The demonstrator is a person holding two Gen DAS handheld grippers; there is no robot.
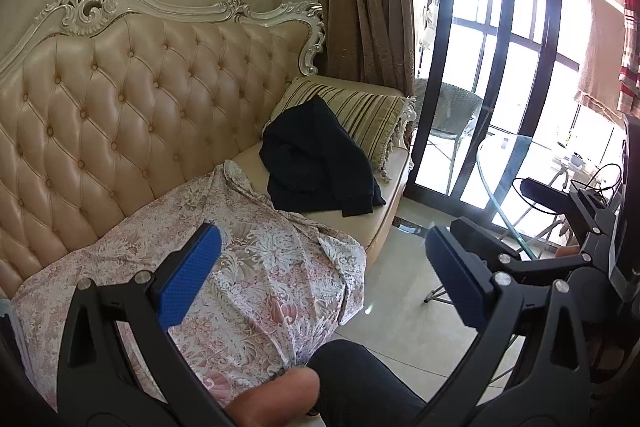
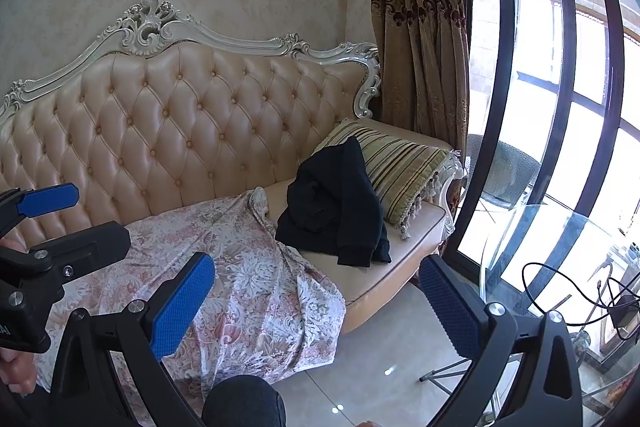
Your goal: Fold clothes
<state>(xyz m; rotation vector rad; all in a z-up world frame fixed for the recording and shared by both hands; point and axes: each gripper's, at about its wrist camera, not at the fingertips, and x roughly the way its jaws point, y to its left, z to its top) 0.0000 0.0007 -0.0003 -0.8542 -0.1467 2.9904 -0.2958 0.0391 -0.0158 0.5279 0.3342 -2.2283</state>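
The left gripper [image 1: 320, 283], a black two-finger frame with blue ribbed pads, is held spread wide with nothing between its fingers, above the front edge of the sofa seat. The right gripper [image 2: 316, 303], of the same make, is likewise released and empty, and is carried just beside the left one, over the floor in front of the seat. No garment is gripped, so the step in hand is judged to be the approach before a first pick.

The next move is judged to call for both tools to be brought toward the right end of the seat and lowered onto an edge or hem of the garment, so that it can be lifted and spread flat.

The dark navy crumpled garment [image 1: 316, 163], apparently a sweatshirt with a ribbed cuff, is heaped near the right end of the cream tufted leather sofa [image 1: 120, 99], partly leaned against a green-and-gold striped fringed cushion [image 1: 360, 115]. It is bunched and unfolded. A pink-and-white floral cloth [image 1: 256, 267] is draped over the middle of the seat and its front edge, just beside the garment.
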